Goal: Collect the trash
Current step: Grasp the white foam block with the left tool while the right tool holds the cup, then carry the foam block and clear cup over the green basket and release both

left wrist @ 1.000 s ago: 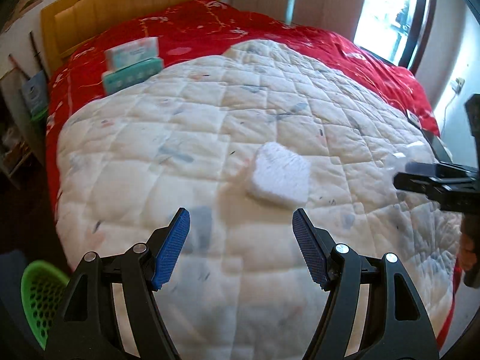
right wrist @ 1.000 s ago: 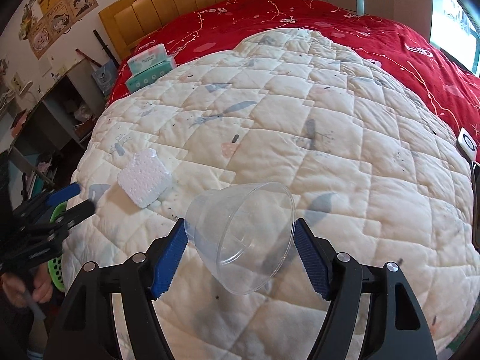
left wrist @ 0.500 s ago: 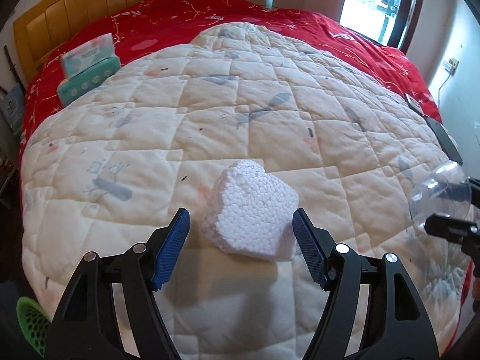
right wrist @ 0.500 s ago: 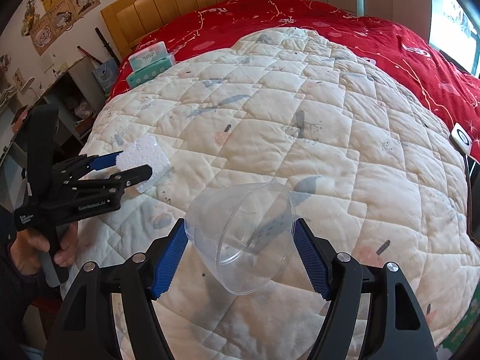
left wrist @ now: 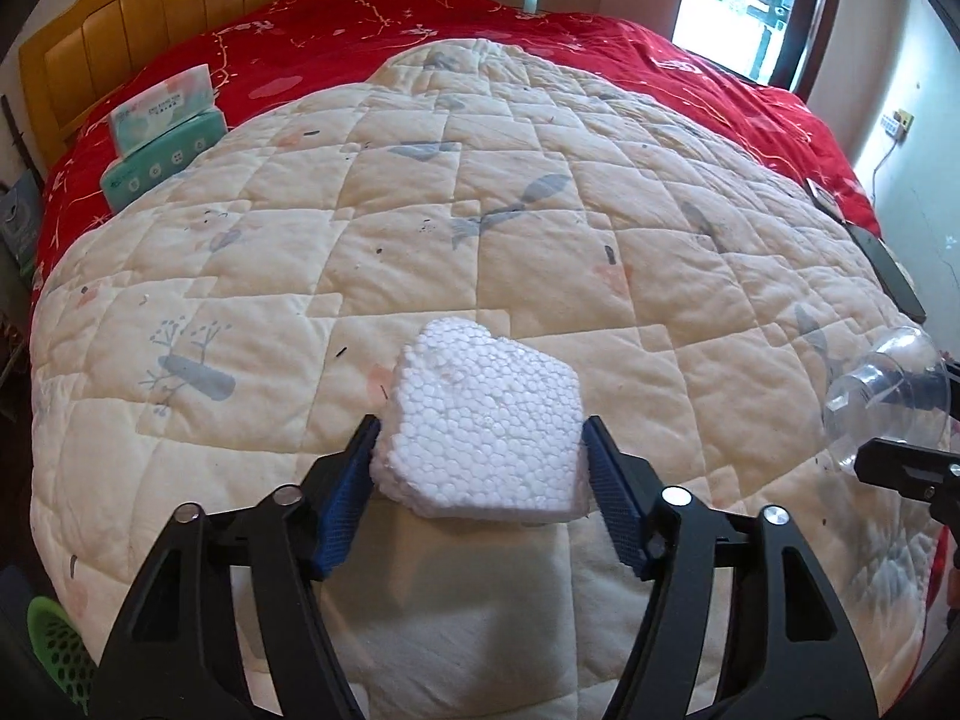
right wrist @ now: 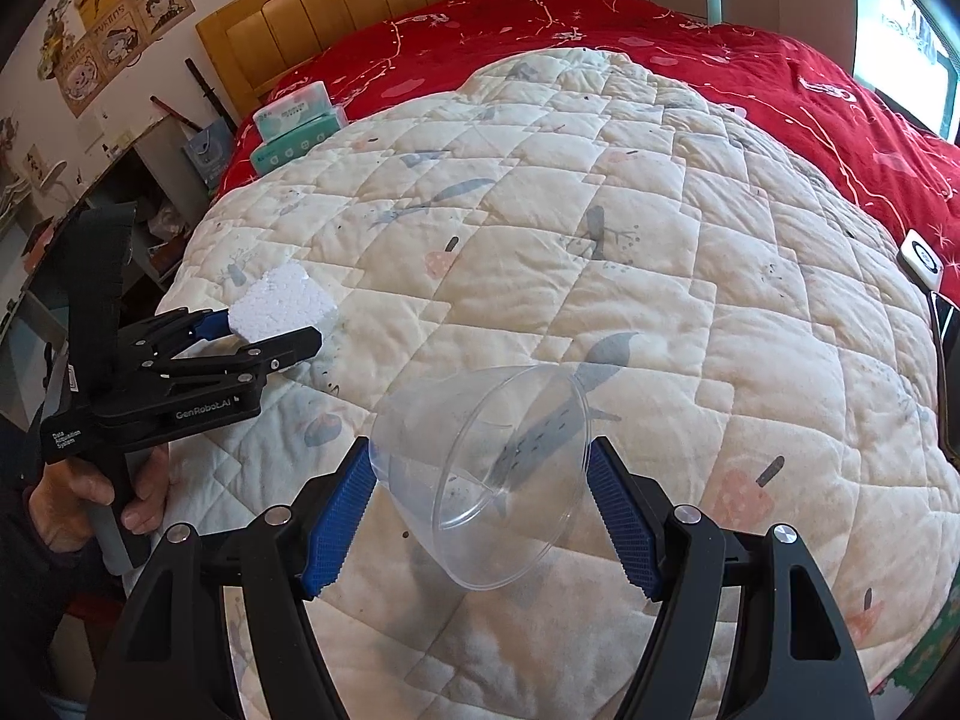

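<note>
A white foam chunk lies on the cream quilt. My left gripper straddles it and its jaws are closing; both blue pads touch the chunk's sides. The right wrist view shows the same foam chunk between the left gripper's fingers, with a hand on the handle. My right gripper is shut on a clear plastic cup, held tilted above the quilt with its mouth facing the camera. That cup also shows at the right edge of the left wrist view.
Two tissue packs sit on the red blanket near the wooden headboard. A green mesh basket stands on the floor at the bed's near left corner. A white device lies at the bed's right edge. Shelves stand left of the bed.
My left gripper came forward and down over the foam chunk, and its jaws narrowed onto it. The right gripper stayed put, still holding the cup.
</note>
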Available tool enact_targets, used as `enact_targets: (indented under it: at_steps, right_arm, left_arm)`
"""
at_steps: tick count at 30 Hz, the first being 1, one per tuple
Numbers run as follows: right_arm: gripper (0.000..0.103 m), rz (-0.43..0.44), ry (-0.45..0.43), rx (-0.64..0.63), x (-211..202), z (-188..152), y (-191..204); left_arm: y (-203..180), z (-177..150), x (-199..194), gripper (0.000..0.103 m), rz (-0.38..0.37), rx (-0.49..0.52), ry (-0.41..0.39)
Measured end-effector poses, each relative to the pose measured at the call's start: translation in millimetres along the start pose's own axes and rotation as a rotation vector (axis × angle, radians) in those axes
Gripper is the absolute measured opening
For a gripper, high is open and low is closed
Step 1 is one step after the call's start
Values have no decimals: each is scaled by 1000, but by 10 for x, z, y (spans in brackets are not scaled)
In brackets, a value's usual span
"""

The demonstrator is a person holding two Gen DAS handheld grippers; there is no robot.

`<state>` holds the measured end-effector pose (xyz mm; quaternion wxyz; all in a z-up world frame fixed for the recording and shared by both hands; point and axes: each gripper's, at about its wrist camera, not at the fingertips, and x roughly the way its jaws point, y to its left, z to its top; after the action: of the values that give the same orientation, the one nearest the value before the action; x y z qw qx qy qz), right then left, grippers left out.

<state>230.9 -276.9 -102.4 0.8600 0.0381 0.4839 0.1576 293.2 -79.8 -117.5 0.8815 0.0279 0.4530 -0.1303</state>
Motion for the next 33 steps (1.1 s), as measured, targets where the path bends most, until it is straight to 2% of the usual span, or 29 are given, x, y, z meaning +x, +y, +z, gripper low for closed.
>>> enact_targets:
  at_steps: [6, 14, 21, 25, 33]
  right_arm:
    - [69, 2, -6, 6, -44, -25, 44]
    - [69, 38, -31, -6, -200, -100, 336]
    - [69, 86, -57, -38, -352, -237, 818]
    - [69, 113, -60, -55, -410, -314, 1062]
    - [69, 157, -68, -98, -540, -458, 1549]
  left_arm:
    - [40, -34, -149, 64, 5, -19, -32]
    - [196, -254, -765, 64, 9, -61, -98]
    - [453, -536, -1402, 64, 64, -110, -159]
    - [601, -737, -1758, 64, 130, -123, -188]
    - [1067, -1248, -2333, 64, 196, -248, -219]
